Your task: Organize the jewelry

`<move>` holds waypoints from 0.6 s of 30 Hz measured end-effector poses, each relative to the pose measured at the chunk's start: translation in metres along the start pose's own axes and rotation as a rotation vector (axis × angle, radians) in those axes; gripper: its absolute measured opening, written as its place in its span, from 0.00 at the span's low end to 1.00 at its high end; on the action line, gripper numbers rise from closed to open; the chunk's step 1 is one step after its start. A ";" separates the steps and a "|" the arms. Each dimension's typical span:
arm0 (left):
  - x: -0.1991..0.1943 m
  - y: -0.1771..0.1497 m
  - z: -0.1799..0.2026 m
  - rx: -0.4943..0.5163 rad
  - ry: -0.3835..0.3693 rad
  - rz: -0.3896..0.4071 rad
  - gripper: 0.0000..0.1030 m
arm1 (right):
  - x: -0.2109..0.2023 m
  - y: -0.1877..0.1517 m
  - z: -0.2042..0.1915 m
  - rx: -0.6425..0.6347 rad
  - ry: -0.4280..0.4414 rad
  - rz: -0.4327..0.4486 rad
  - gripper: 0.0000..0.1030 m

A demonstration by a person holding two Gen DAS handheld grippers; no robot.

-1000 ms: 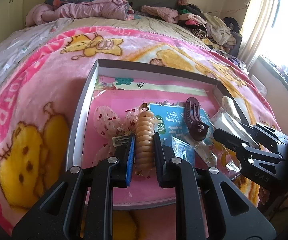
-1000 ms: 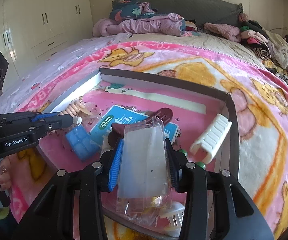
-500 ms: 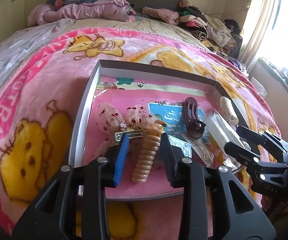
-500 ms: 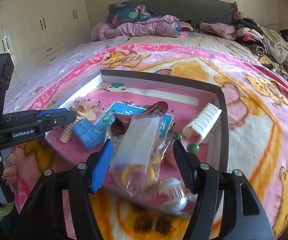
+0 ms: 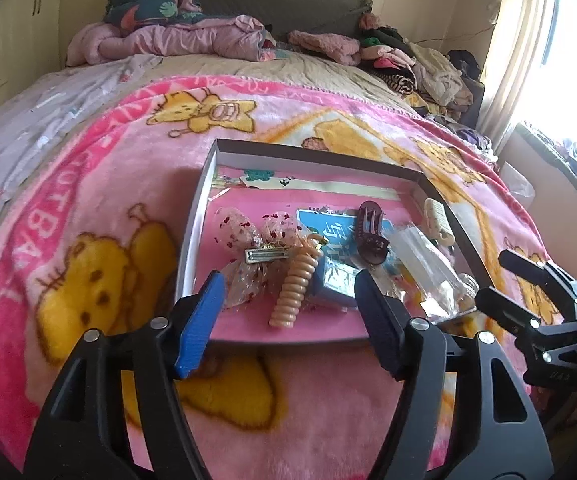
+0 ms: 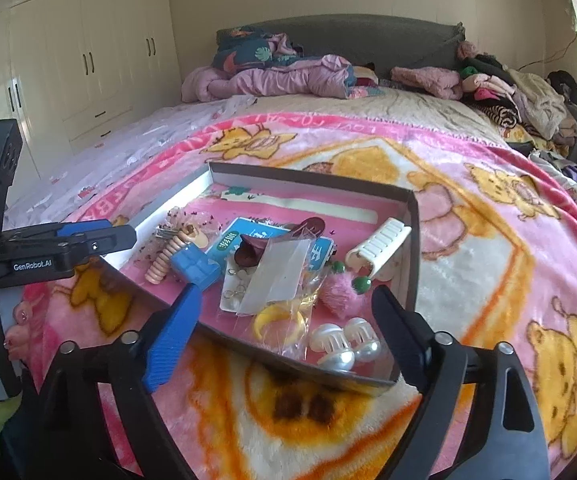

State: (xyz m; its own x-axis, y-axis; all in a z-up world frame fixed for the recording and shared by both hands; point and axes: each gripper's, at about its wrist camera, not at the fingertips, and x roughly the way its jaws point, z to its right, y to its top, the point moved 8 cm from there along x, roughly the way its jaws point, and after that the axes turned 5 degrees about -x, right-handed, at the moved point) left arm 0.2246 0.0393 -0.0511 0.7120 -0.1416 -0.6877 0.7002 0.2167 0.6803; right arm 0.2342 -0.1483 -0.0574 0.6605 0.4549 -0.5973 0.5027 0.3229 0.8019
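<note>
Both grippers' fingers (image 5: 200, 320) (image 6: 172, 334) are spreading, nothing pinched; the plastic packet (image 6: 278, 272), lower centre, could be snagged and dragged from the box (image 6: 412, 248).

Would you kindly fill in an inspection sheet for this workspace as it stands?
Surface: pink cartoon blanket on a bed.
Job's things: shallow tray holding peach coil hair tie, brown claw clip, clear packet, white comb clip, pearl clips.
Clutter: piled clothes, bedding.
Grippers: left gripper and right gripper jaws opening, nothing pressed between.
Cables: nothing seen.
Surroundings: cream wardrobe, bright window.
</note>
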 end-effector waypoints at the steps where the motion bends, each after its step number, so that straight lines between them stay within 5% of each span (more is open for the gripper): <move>1: -0.003 -0.001 0.000 -0.002 0.000 0.001 0.65 | -0.003 0.000 -0.001 -0.001 -0.003 0.003 0.85; 10: -0.029 -0.013 0.004 0.006 0.004 0.016 0.88 | -0.028 -0.002 -0.007 0.007 -0.006 0.040 0.92; 18: -0.048 -0.026 0.009 0.020 0.015 0.035 0.89 | -0.046 -0.007 -0.014 0.010 -0.006 0.054 0.94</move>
State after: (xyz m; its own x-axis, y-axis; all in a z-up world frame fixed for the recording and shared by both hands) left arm 0.1725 0.0317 -0.0336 0.7351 -0.1198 -0.6673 0.6762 0.2016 0.7086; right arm 0.1928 -0.1597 -0.0349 0.6902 0.4665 -0.5532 0.4716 0.2899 0.8328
